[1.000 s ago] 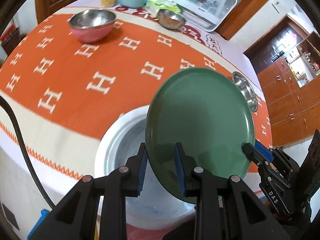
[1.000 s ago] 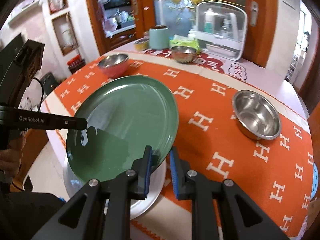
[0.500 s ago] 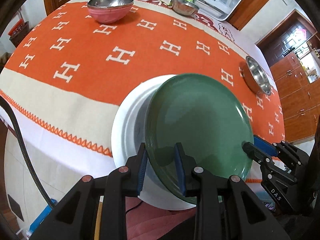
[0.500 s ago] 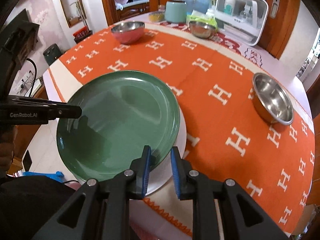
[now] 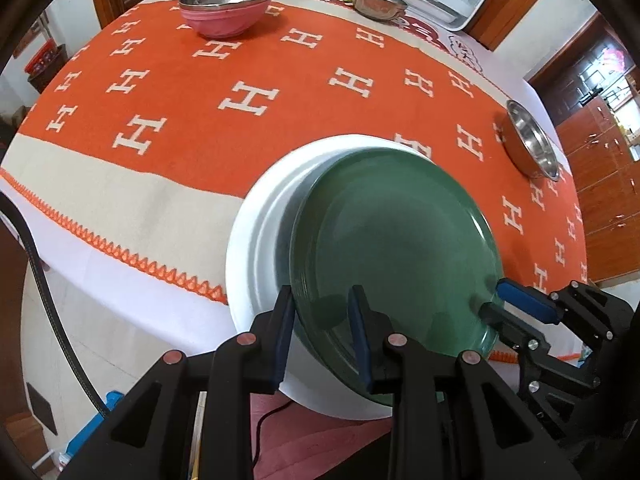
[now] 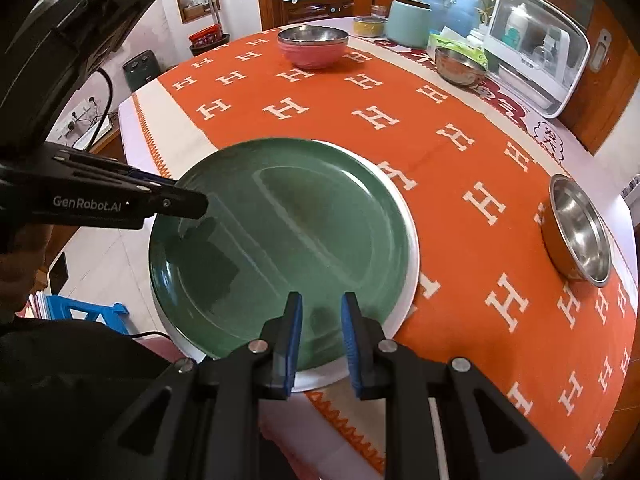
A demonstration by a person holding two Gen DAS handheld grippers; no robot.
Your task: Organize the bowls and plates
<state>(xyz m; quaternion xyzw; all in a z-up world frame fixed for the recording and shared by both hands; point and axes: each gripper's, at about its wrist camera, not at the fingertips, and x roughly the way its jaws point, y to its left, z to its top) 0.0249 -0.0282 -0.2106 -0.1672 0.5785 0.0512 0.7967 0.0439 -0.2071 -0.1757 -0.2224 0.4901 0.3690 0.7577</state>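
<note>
The orange H-pattern tablecloth point(image 6: 460, 152) carries a white plate point(image 5: 256, 240) at lower centre, with the green plate point(image 6: 280, 236) stacked on it. Left gripper point(image 5: 320, 320) and right gripper point(image 6: 320, 320) each straddle the green rim, fingers parted, apparently released. Stacking looks complete; next, withdraw both grippers clear and address the steel bowl point(image 6: 580, 232) at right.

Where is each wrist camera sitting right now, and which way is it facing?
Left wrist: behind the left gripper at the table's near edge, facing across the orange H-patterned tablecloth; its fingers straddle the round green plate rim; right gripper at right.
Right wrist: behind the right gripper, facing the same way; left gripper and a hand at left.
Shared: green plate over white plate, pink bowl.
</note>
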